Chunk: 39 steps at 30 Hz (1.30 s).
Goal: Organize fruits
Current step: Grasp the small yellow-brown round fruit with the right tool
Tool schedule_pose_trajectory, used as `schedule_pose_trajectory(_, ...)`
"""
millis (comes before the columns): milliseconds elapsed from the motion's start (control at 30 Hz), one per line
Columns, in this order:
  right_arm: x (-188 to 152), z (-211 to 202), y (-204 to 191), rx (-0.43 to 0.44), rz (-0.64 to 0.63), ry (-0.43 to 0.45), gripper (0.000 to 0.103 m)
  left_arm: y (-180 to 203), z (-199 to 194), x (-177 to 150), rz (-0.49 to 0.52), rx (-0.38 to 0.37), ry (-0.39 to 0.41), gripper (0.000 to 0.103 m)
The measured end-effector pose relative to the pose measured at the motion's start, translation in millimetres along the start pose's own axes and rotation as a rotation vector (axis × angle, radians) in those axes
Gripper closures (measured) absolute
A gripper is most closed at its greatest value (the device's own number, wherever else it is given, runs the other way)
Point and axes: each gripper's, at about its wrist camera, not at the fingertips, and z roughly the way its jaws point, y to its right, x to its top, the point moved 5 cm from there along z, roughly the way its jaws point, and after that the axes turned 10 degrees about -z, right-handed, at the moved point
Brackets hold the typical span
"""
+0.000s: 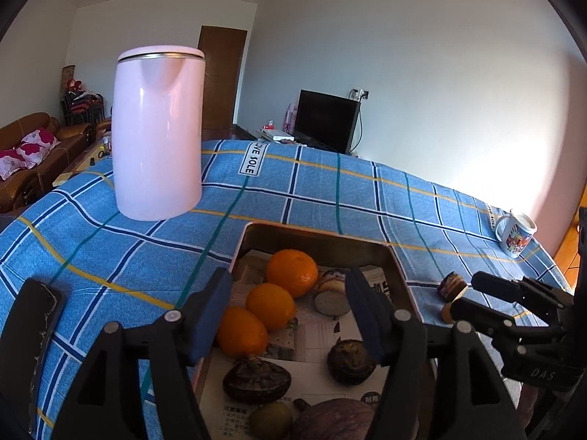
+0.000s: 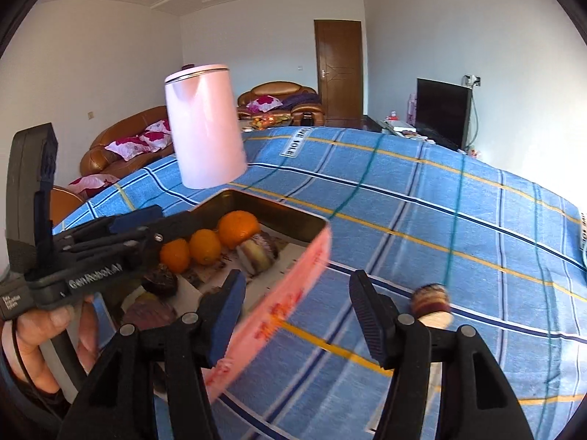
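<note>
The left black plastic two-finger gripper (image 1: 290, 311) carries blue ribbed pads on its fingers (image 1: 211, 315), with round silver rivets at the pivots of its angular struts. The right black plastic gripper (image 2: 297, 315) is built the same way. Seen from the right wrist, the left tool's body bears white lettering, a boxy black block stands on top, and a thin black cable runs past the hand (image 2: 40, 344).

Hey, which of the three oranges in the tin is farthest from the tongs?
The orange at the far end of the row in the tin, nearest the pink kettle; it looks the largest, and the other two lie closer.
</note>
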Motion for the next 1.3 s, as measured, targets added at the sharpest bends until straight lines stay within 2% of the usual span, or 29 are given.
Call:
schedule_pose_trajectory(133,-21.0,-6.5,37.4,-0.109,0.022,-0.059,0.042,15.6,-4.4,-0.6,0.016,-0.024,0.009,0.034)
schedule_pose_trajectory(333,-35.8,9.0,54.5,-0.115,0.059,-0.137,0.043,42.4,-3.2,-6.5,0.078,-0.049,-0.006,0.034)
schedule_pose_trajectory(500,-38.1,26.9,48.4,-0.072,0.071,-0.196,0.054,59.6,-2.3,-10.3,0.115,-0.063,-0.013,0.034)
schedule_pose_trajectory(600,-40.8,37.9,46.9,-0.036,0.096,-0.229,0.068,69.0,-1.1,-12.4,0.134,-0.069,-0.022,0.032)
schedule_pose_trajectory(633,-41.0,37.3,47.3,-0.033,0.100,-0.228,0.076,72.8,-0.8,-12.9,0.142,-0.071,-0.024,0.032)
schedule_pose_trajectory(800,-41.4,16.5,51.4,-0.062,0.084,-0.178,0.076,97.9,2.5,-14.8,0.188,-0.085,-0.035,0.032)
schedule_pose_trajectory(933,-44.0,-4.3,76.9,-0.124,0.109,-0.136,0.076,128.6,12.2,-21.4,0.239,-0.107,-0.061,0.032)
schedule_pose_trajectory(1133,-52.7,-20.7,129.1,-0.255,0.163,-0.108,0.076,171.2,43.6,-40.6,0.274,-0.143,-0.165,0.032)
schedule_pose_trajectory(1300,-64.8,-26.4,155.3,-0.280,0.225,-0.098,0.076,189.2,69.4,-56.4,0.288,-0.135,-0.241,0.032)
